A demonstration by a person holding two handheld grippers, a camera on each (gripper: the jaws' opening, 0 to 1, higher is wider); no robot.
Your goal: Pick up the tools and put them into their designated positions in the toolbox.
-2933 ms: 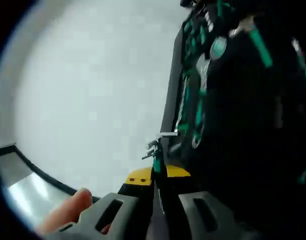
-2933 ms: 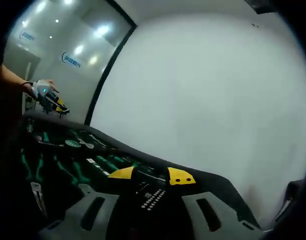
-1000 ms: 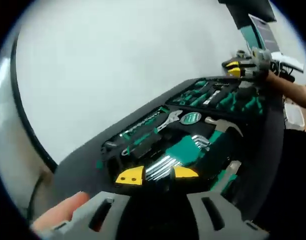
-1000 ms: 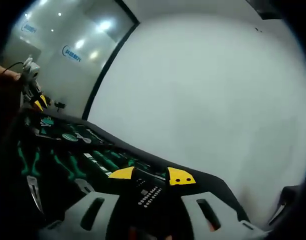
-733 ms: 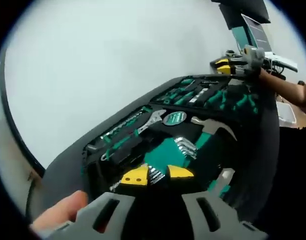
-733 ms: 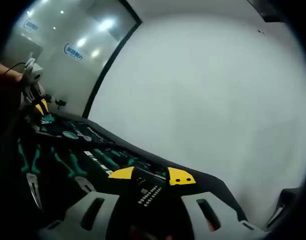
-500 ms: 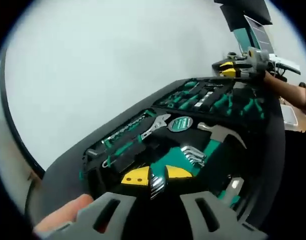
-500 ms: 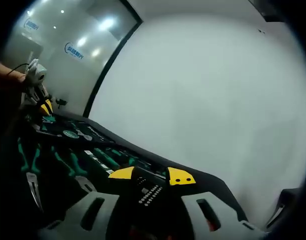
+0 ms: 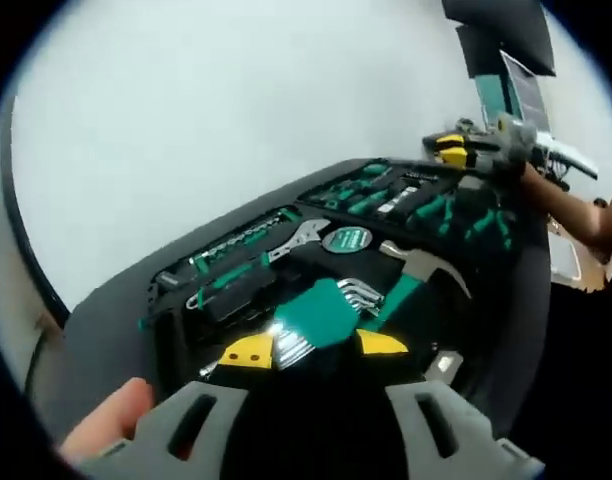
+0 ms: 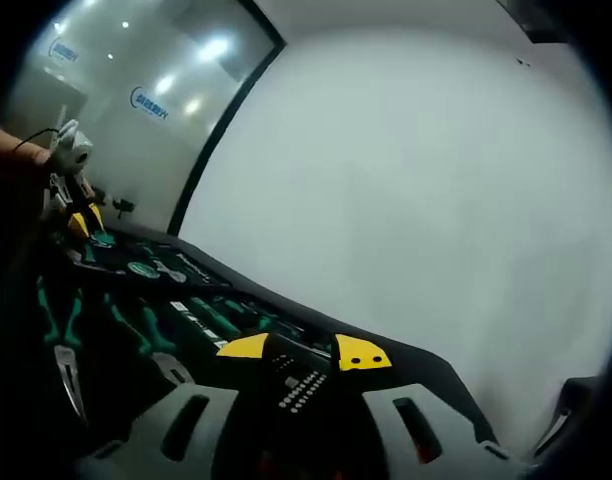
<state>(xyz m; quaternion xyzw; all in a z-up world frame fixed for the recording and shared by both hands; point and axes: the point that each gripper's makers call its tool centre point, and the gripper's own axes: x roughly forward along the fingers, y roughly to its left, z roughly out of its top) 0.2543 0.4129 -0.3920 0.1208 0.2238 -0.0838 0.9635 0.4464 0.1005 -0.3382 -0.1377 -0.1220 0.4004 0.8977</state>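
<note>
From my left gripper (image 9: 313,346) I see the open toolbox (image 9: 106,330) lying across the view, its dark outer edge running along a plain white wall (image 9: 206,110), and there is free room above the whole tray. My left jaws are apart, one yellow tip on each side of the green hex key set (image 9: 326,312), which lies in its recess in the middle of the toolbox; I cannot tell if the tips touch it. A fingertip of my hand (image 9: 101,430) shows at the lower left beside the gripper body. Beyond the hex keys I see an adjustable wrench (image 9: 304,233), a round tape measure (image 9: 347,239), a hammer (image 9: 421,268) and a row of green-handled tools (image 9: 426,205) in their slots. My right gripper (image 9: 466,150) hovers over the far end of the tray. In the right gripper view the right gripper (image 10: 304,351) has its jaws apart and holds nothing, above the near rim of the toolbox (image 10: 426,365); a block of bits (image 10: 298,385) sits just below the tips, and green pliers (image 10: 56,325) lie further left.
</note>
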